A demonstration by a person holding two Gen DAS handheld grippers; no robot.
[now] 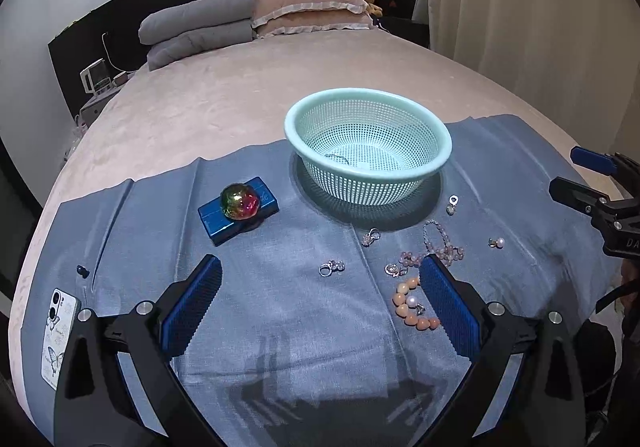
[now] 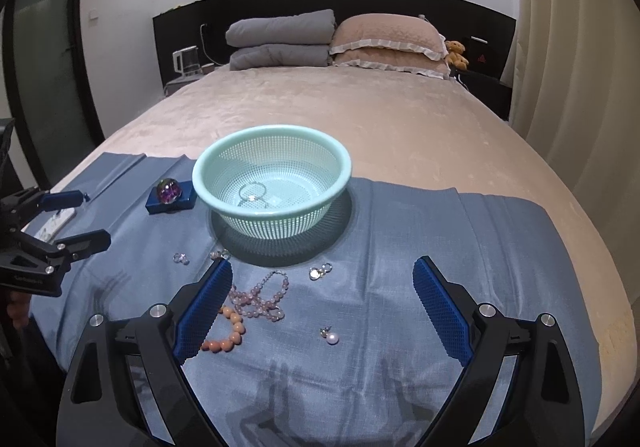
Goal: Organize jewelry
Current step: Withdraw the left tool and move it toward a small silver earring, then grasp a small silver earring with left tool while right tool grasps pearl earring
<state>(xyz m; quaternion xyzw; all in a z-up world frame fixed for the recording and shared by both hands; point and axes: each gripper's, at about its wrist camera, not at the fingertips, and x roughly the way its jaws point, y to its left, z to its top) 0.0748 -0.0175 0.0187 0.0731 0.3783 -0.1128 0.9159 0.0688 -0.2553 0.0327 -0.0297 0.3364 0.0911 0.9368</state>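
Note:
A mint green mesh basket (image 1: 368, 127) (image 2: 272, 139) stands on a blue cloth (image 1: 280, 307) (image 2: 400, 247) and holds a silver ring bracelet (image 2: 253, 193). Loose jewelry lies in front of it: a pink bead bracelet (image 2: 260, 297) (image 1: 438, 243), an orange bead bracelet (image 1: 412, 309) (image 2: 232, 331), a pearl earring (image 2: 331, 337) (image 1: 497, 243), silver rings (image 1: 331, 267) and small charms (image 2: 320, 271). My left gripper (image 1: 320, 307) is open and empty above the cloth. My right gripper (image 2: 322, 307) is open and empty above the pearl earring.
A blue box with an iridescent ball (image 1: 240, 202) (image 2: 170, 191) sits left of the basket. A phone (image 1: 56, 339) lies at the cloth's left edge. Pillows and folded blankets (image 2: 280, 39) lie at the head of the bed.

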